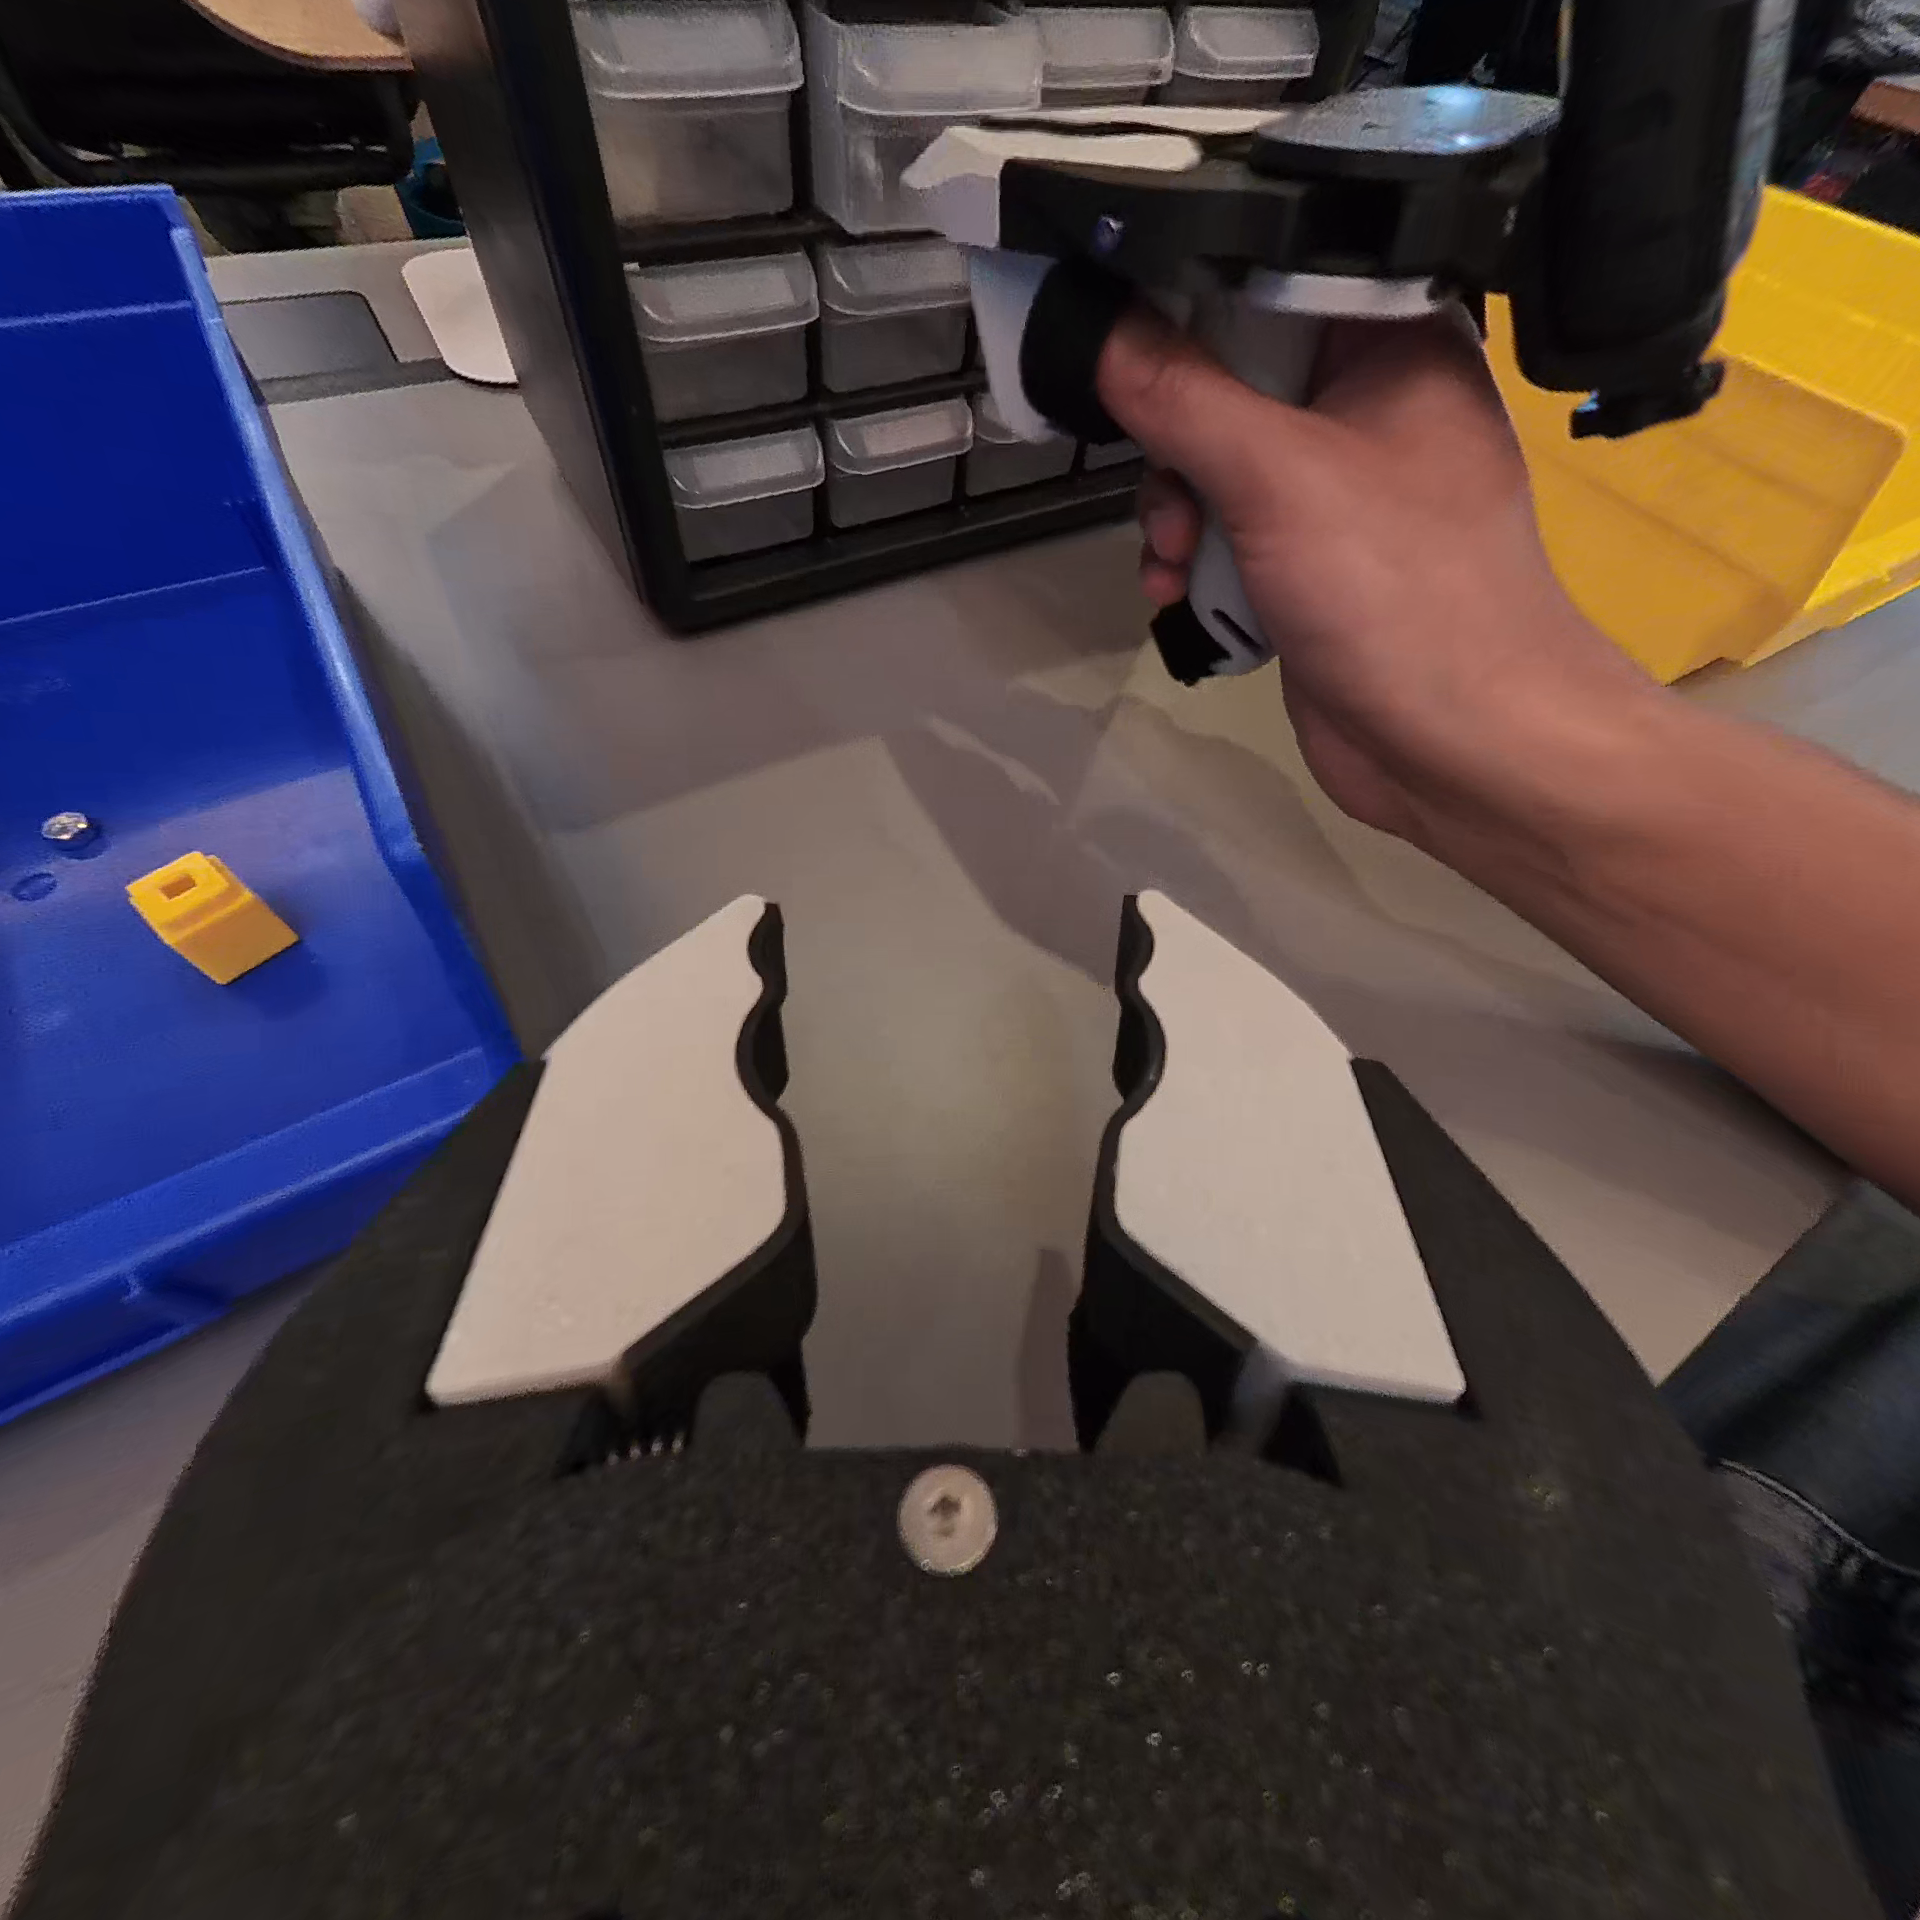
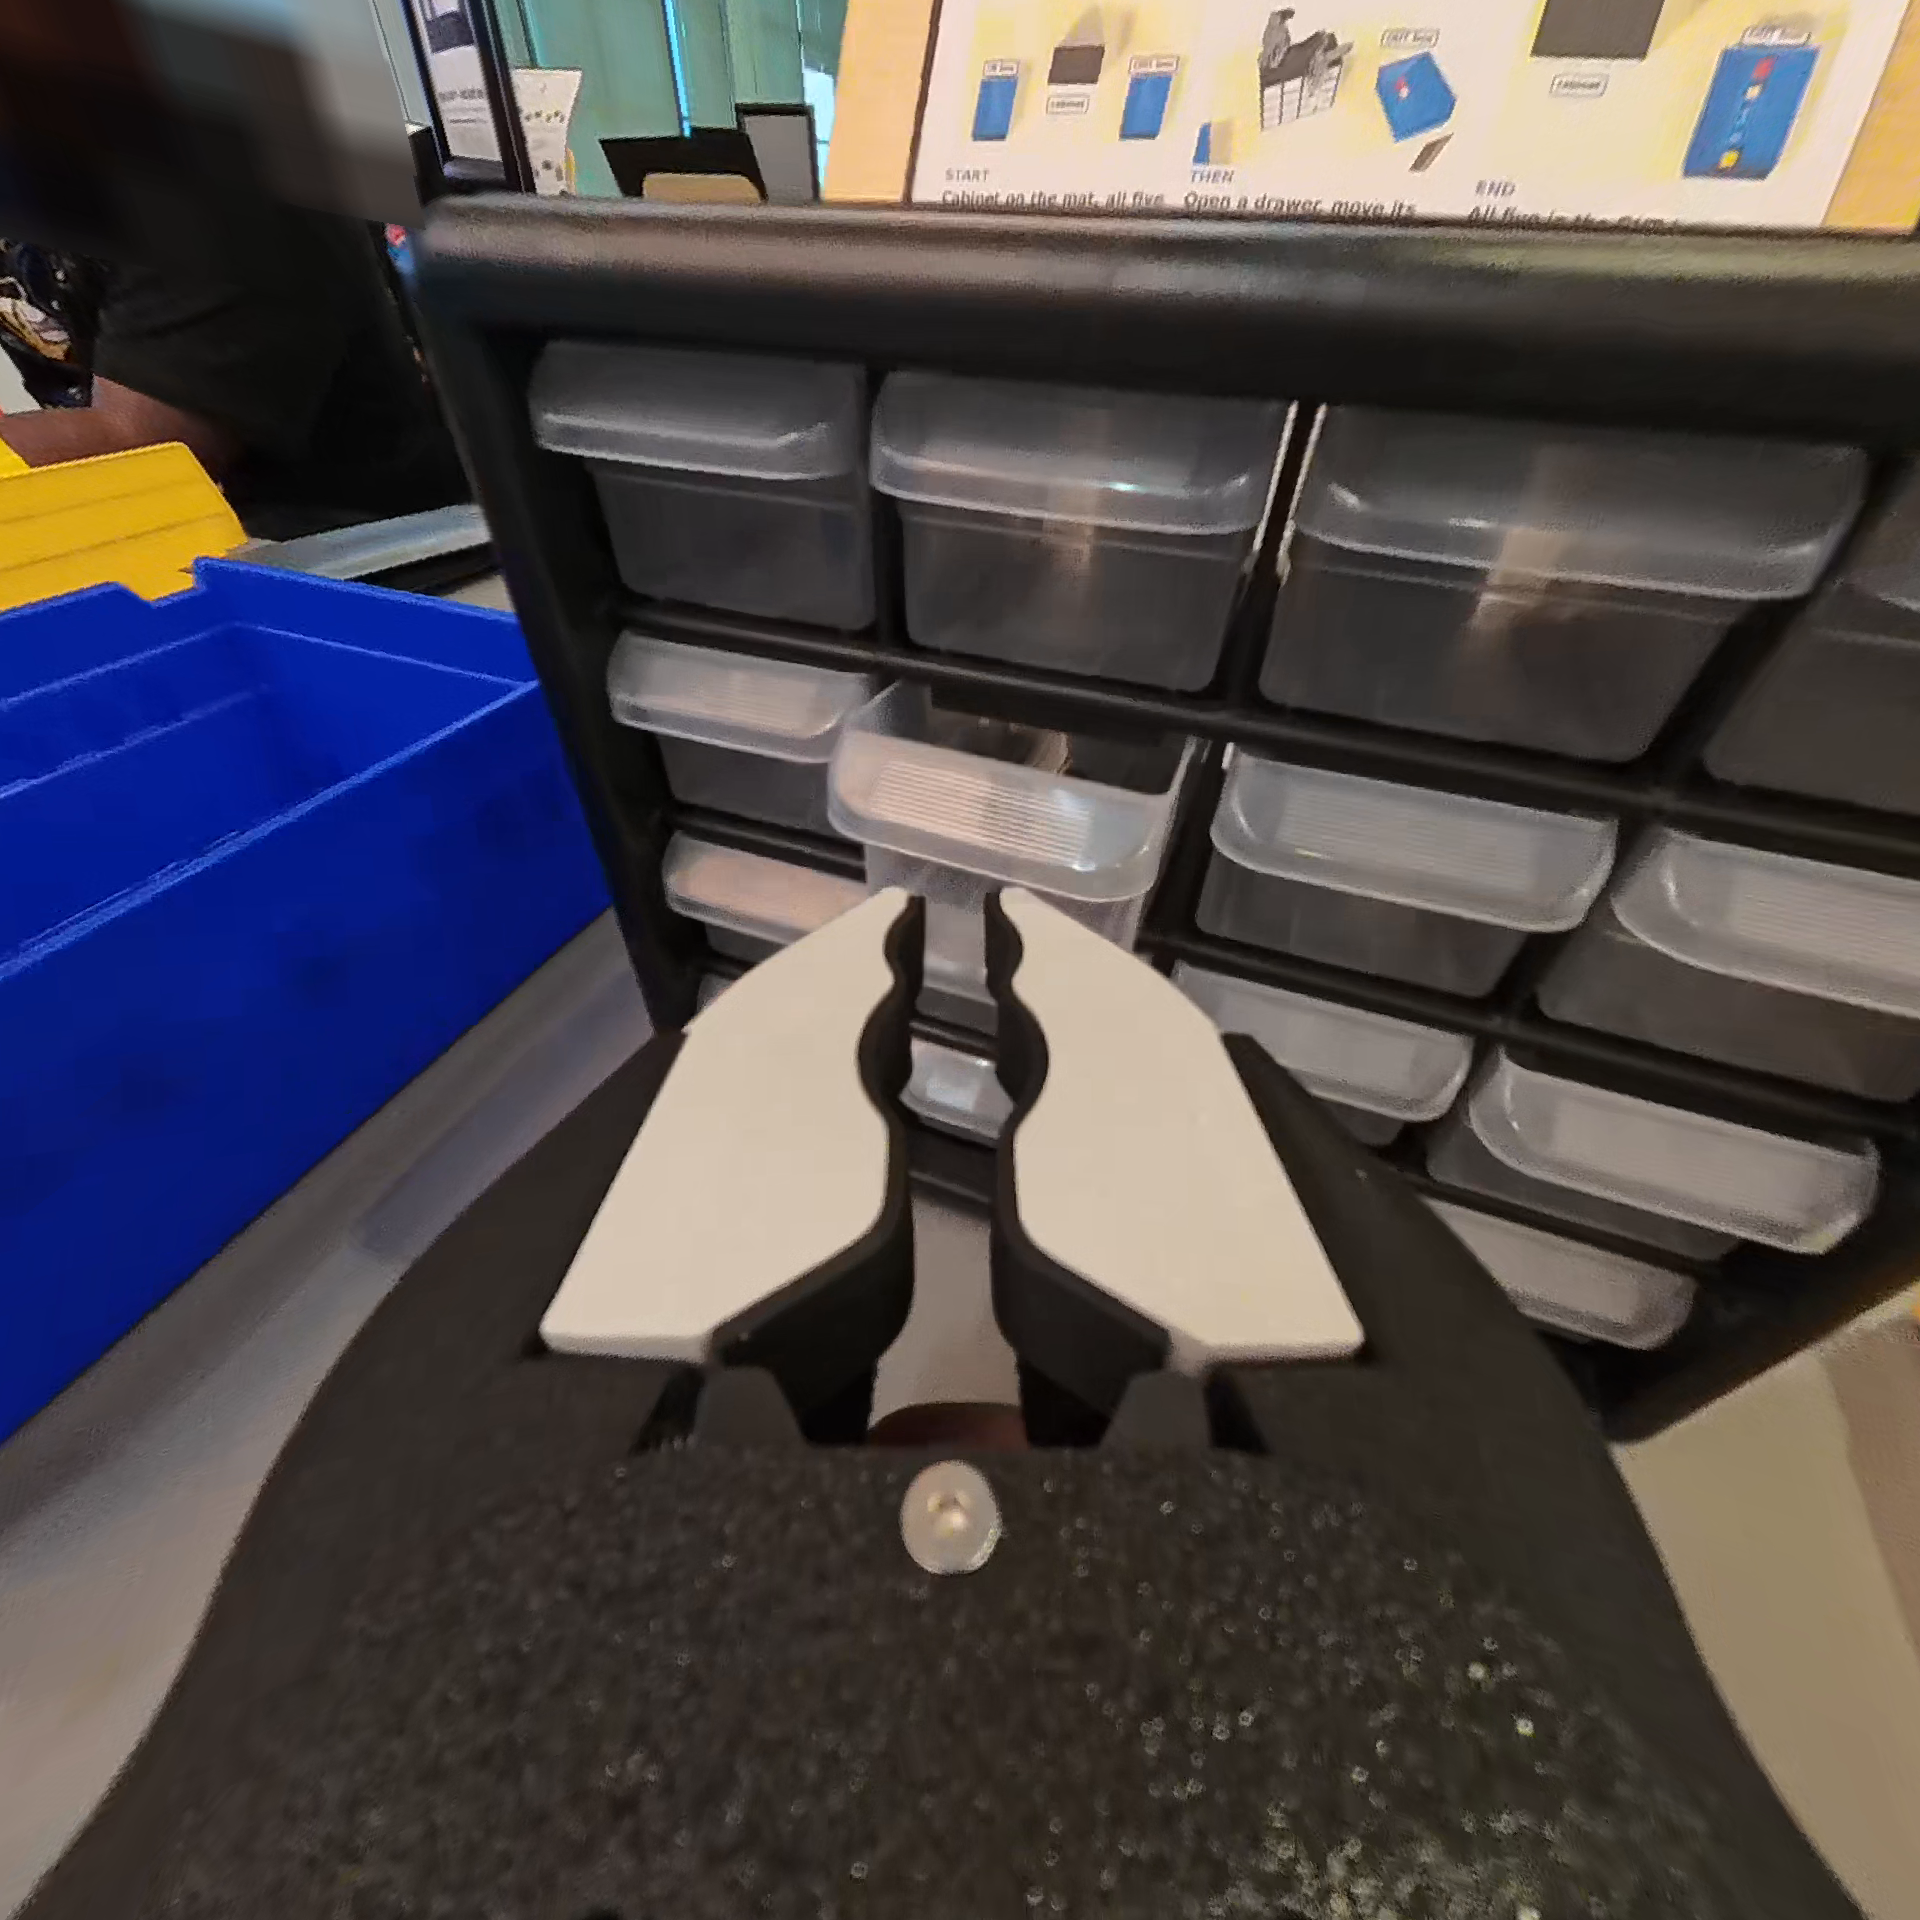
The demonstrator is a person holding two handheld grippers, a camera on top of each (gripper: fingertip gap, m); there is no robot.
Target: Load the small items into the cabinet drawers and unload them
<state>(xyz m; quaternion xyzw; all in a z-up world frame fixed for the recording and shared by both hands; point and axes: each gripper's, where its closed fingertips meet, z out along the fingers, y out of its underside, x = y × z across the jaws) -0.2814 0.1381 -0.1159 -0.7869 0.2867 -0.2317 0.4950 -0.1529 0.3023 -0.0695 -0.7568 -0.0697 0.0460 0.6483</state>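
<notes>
Two hand-held grippers are showing here, and they're doing pretty different things. The left hand-held gripper (image 1: 951, 914) is hovering over the grey bench (image 1: 727, 727) with its white fingers spread wide and nothing between them, so it's just sitting released. Right next to it on the left, the big blue plastic bin (image 1: 208, 1143) is holding a small yellow plastic block with a square hole (image 1: 211, 914) plus a little silvery metal bit (image 1: 68, 828) further back. The right hand-held gripper (image 2: 951, 920) is up against the black-framed cabinet of clear plastic drawers (image 2: 1039, 281), with its fingers nearly together and their tips sitting right at the lower front of one clear drawer (image 2: 997, 821) that's sticking out of the second row. Honestly I can't tell whether it's actually pinching that drawer or just touching it, since the tips are a bit blurry. In the left wrist view a person's hand (image 1: 1382, 582) is gripping the handle of that right tool in front of the cabinet, and a yellow plastic bin (image 1: 1714, 499) is sitting off to the right of it.
</notes>
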